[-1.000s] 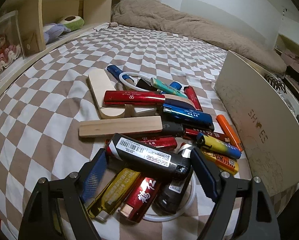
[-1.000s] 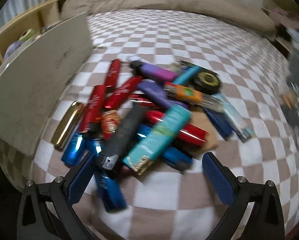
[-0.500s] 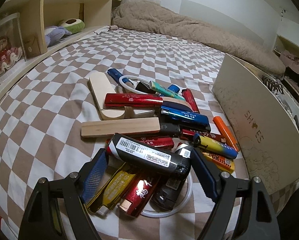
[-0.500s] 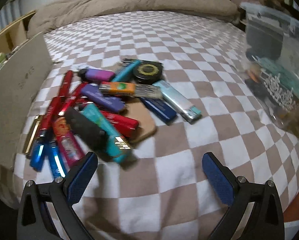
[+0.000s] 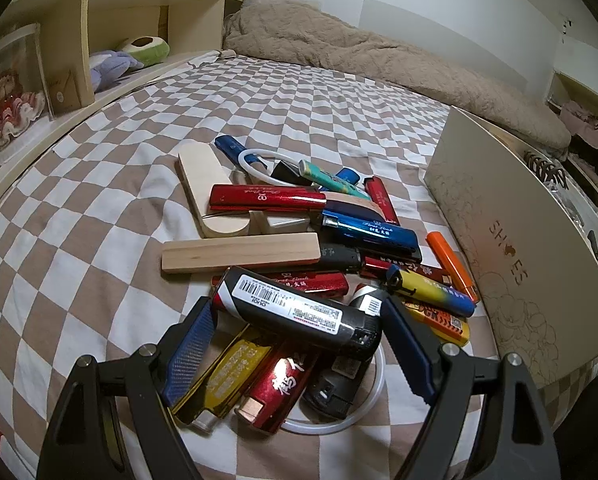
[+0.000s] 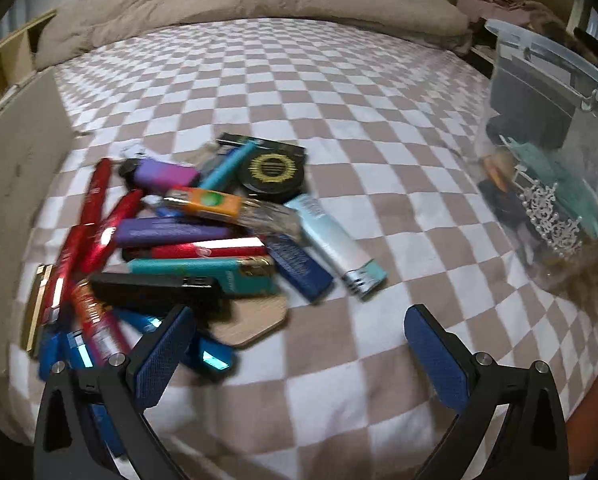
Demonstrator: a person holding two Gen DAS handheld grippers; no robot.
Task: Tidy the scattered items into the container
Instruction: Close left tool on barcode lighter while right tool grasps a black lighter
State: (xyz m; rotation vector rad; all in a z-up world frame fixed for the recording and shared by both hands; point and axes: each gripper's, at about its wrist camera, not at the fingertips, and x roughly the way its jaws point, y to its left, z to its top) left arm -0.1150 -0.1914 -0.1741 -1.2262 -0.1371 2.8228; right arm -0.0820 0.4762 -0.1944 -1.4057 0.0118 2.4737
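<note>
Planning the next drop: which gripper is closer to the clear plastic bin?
Right. The clear plastic bin stands ahead and to the right of the open, empty right gripper. The left gripper clasps a black barcoded lighter beside the shoe box; no bin shows there.

From my left camera I count three pale wooden pieces (image 5: 241, 251), two white rings (image 5: 259, 164), and one upright shoe-box lid (image 5: 515, 248). The lighters (image 5: 375, 232) overlap too much to count. My right camera shows one clear container (image 6: 555, 92).
</note>
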